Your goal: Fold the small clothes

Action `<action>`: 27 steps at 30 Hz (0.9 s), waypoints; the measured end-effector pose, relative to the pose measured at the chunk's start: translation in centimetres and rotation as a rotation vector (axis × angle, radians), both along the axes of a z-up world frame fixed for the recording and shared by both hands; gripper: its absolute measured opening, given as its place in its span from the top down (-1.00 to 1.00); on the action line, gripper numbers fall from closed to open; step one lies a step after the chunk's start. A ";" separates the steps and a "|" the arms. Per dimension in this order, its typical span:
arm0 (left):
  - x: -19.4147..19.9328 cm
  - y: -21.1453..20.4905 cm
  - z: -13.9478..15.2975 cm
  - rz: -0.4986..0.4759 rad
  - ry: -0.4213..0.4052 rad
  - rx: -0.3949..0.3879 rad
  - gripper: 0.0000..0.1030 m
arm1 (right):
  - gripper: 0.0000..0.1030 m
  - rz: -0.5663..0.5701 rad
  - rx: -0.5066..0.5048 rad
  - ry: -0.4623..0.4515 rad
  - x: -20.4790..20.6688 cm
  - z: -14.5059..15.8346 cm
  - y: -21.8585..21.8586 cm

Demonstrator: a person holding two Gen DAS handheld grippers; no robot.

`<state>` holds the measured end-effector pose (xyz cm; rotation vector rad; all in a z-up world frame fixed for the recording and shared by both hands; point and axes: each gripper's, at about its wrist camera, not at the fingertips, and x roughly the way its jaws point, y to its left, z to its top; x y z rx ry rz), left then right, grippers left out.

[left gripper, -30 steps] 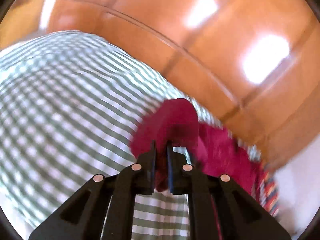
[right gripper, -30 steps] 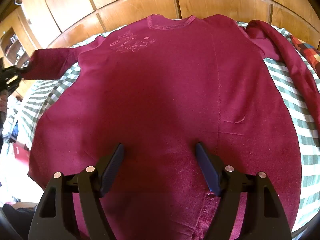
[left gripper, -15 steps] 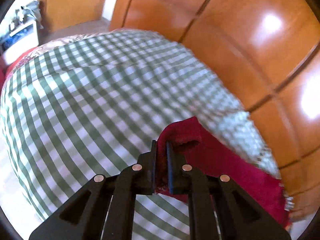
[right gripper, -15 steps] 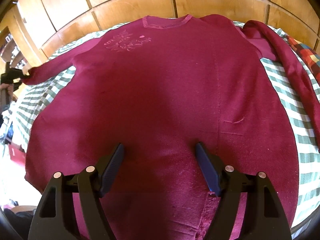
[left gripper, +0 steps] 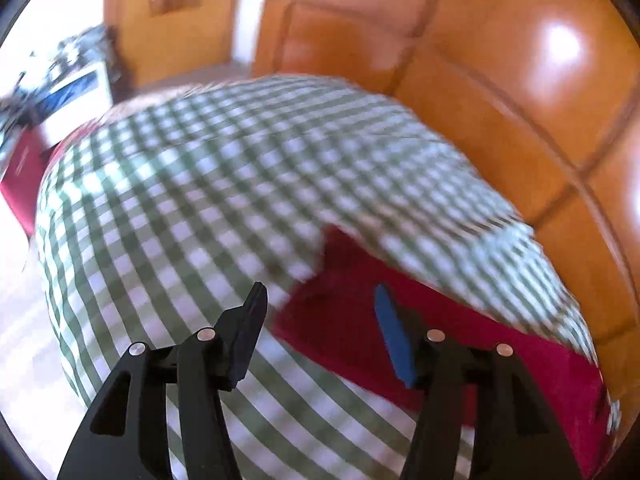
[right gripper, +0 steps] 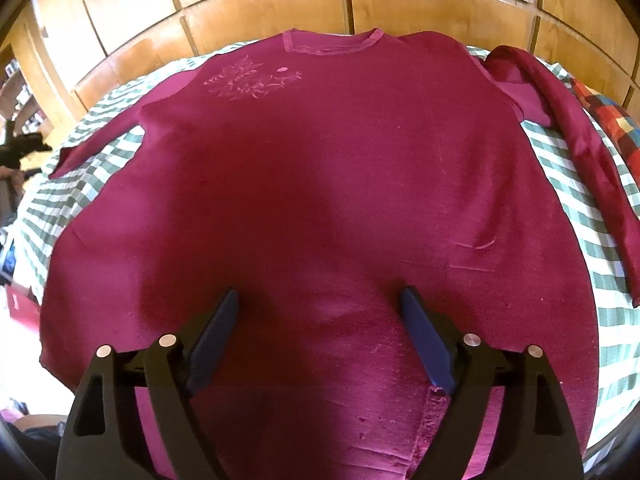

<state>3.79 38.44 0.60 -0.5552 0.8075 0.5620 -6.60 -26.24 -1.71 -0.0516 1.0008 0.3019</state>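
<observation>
With the maroon top (right gripper: 320, 184) lying flat on the checked bed (left gripper: 192, 208), neck at 12 o'clock, and both the left gripper (left gripper: 318, 320) and right gripper (right gripper: 320, 332) wide and empty, best square each sleeve before folding inward.

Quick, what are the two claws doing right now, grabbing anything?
Left gripper: open, holding nothing; the red sleeve lies on the checked cover just beyond it.
Right gripper: open, empty, hovering over the maroon top.
</observation>
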 end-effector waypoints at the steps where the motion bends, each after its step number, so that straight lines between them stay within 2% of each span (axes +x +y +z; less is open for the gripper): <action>1: -0.5 -1.9 0.7 -0.056 -0.033 -0.003 -0.06 | -0.57 0.005 0.008 0.005 0.0 0.2 -0.2; 2: -0.6 -4.2 1.3 -0.121 -0.056 -0.001 -0.06 | -0.42 0.001 0.019 0.010 0.0 0.6 -0.6; 3: -0.7 -6.4 1.8 -0.180 -0.069 0.012 -0.06 | -0.36 -0.021 0.030 0.012 0.1 1.2 -1.5; 5: -0.5 -10.2 2.5 -0.286 -0.096 0.026 -0.10 | -0.34 -0.083 0.032 -0.010 0.0 2.2 -3.6; 7: -0.1 -15.7 2.9 -0.430 -0.124 0.016 -0.10 | -0.25 -0.186 0.022 -0.064 -0.3 3.7 -7.1; 11: -0.5 -25.1 2.8 -0.664 -0.132 -0.001 -0.12 | -0.19 -0.409 -0.066 -0.130 -0.6 5.4 -14.8; 14: -1.1 -32.1 2.0 -0.818 -0.130 -0.011 -0.18 | -0.19 -0.519 -0.160 -0.142 0.3 5.0 -19.5; 16: -1.3 -36.0 1.0 -0.889 -0.098 -0.028 -0.18 | -0.16 -0.537 -0.228 -0.108 1.4 3.6 -21.4; 17: -1.4 -37.5 0.5 -0.921 -0.083 -0.029 -0.18 | 0.01 -0.537 -0.262 -0.087 2.0 2.7 -21.9; 18: -1.7 -39.1 0.0 -0.947 -0.062 -0.015 -0.18 | 0.09 -0.532 -0.282 -0.067 2.3 2.1 -22.3; 19: -1.5 -40.0 -0.5 -0.966 -0.046 -0.001 -0.18 | 0.26 -0.523 -0.274 -0.056 2.5 1.6 -22.7; 20: -1.8 -41.1 -0.8 -0.982 -0.032 0.014 -0.18 | 0.57 -0.523 -0.261 -0.064 2.6 1.6 -23.0; 21: -1.9 -41.9 -1.3 -0.997 -0.010 0.037 -0.19 | 0.69 -0.526 -0.256 -0.075 2.5 1.9 -23.2; 24: -2.1 -43.0 -2.4 -1.010 0.025 0.083 -0.26 | 0.74 -0.573 -0.169 -0.155 1.6 5.2 -24.6; 27: -1.8 -42.3 -3.2 -0.998 0.038 0.052 -0.29 | 0.74 -0.614 -0.094 -0.250 0.7 9.3 -26.3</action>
